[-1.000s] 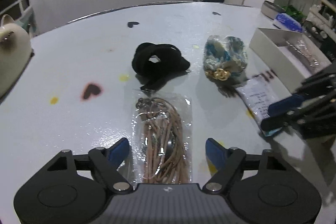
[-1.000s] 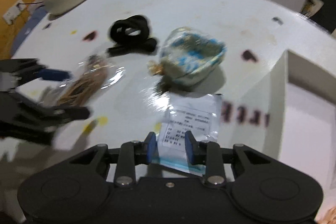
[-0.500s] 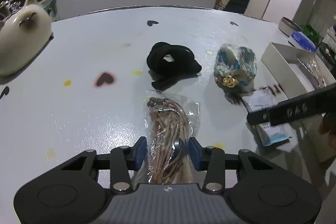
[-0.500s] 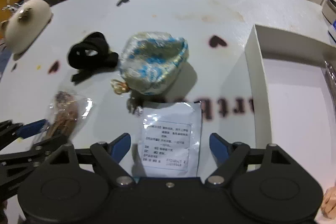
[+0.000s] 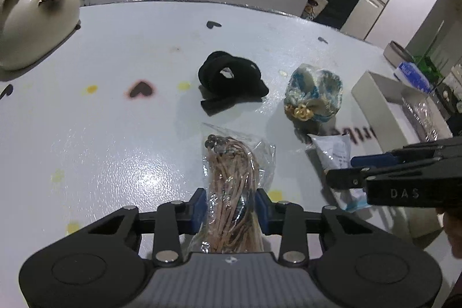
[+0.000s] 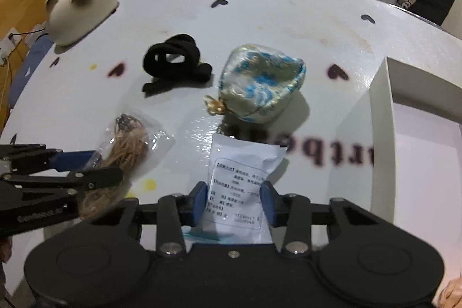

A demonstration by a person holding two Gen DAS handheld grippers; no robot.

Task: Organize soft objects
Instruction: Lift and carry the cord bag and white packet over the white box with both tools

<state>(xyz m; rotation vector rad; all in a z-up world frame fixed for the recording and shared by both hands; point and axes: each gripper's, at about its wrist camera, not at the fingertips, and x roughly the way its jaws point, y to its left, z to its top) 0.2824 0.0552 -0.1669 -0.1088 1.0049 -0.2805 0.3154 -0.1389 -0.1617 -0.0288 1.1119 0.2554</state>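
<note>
My left gripper (image 5: 231, 207) is shut on a clear bag of tan cords (image 5: 234, 172), which lies on the white table (image 5: 115, 134); the bag also shows in the right wrist view (image 6: 130, 143). My right gripper (image 6: 235, 202) is shut on a white packet with printed text (image 6: 239, 178), also seen in the left wrist view (image 5: 335, 152). A black fabric band (image 5: 228, 80) (image 6: 173, 62) and a blue-and-cream pouch with a gold clasp (image 5: 314, 97) (image 6: 260, 85) lie beyond both grippers.
An open white box (image 6: 384, 117) (image 5: 384, 103) stands at the right with a clear bag inside. A cream cat-shaped ceramic (image 5: 34, 16) (image 6: 80, 10) sits at the far left. The table carries heart marks and yellow dots.
My right gripper, open half a second ago, has closed on the white packet. My left gripper, open a second ago, stays closed on the cord bag and has lifted its view a little.
</note>
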